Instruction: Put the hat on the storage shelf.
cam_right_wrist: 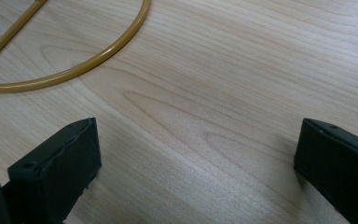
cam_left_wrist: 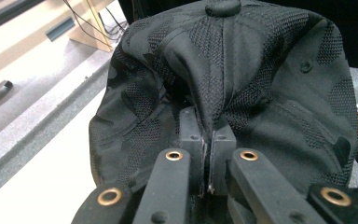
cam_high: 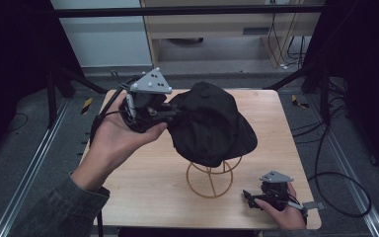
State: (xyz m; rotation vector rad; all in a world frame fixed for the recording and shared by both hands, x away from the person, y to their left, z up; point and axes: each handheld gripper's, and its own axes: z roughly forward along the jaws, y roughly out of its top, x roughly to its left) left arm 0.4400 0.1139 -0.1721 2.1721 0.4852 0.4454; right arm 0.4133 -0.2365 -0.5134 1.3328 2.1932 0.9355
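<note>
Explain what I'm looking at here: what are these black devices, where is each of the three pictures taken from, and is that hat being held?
A person works at a wooden table with a hand-held two-jaw gripper in each hand. The high view looks down from above; the other two come from cameras riding on each gripper, looking along its jaws. The left gripper has its jaws pinched shut on a fold of the black cap, which sits over a gold wire stand. The right gripper rests near the table's front edge with its jaws wide open and nothing between them; its view shows bare wood and part of the stand's base ring.

Matt woven cloth cap, smooth wooden table.
</note>
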